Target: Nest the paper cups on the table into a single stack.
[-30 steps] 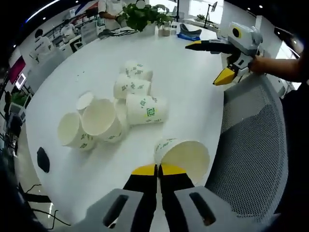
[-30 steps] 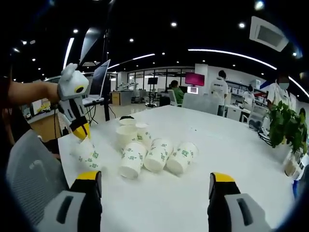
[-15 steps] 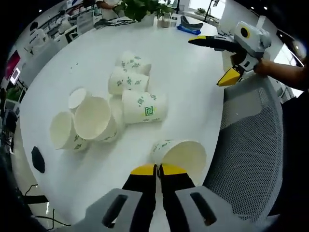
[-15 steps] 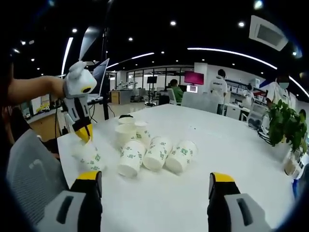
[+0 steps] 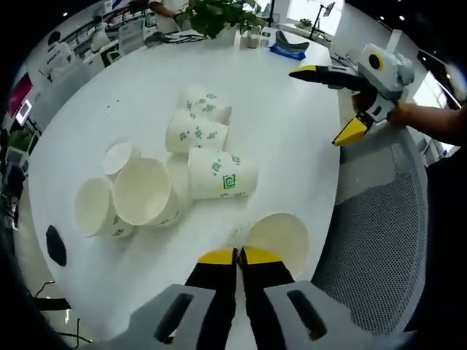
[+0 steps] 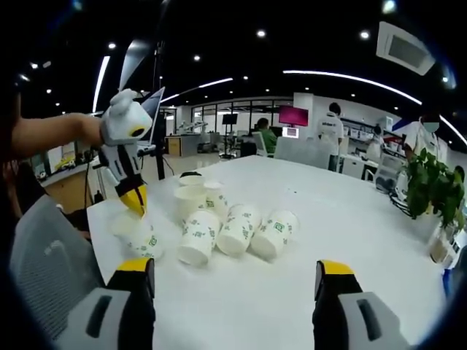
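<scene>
My left claw (image 5: 238,255) was pinched on the rim of one cup (image 5: 277,237), holding it at the table (image 5: 292,146) edge by a mesh chair (image 5: 379,233). My right claw (image 6: 233,281) was spread wide, nothing in it, low over the table w/ the other cups (image 6: 237,230) lying on their sides in a cluster near mid-table. Plant (image 6: 430,189) stood at the far end.
</scene>
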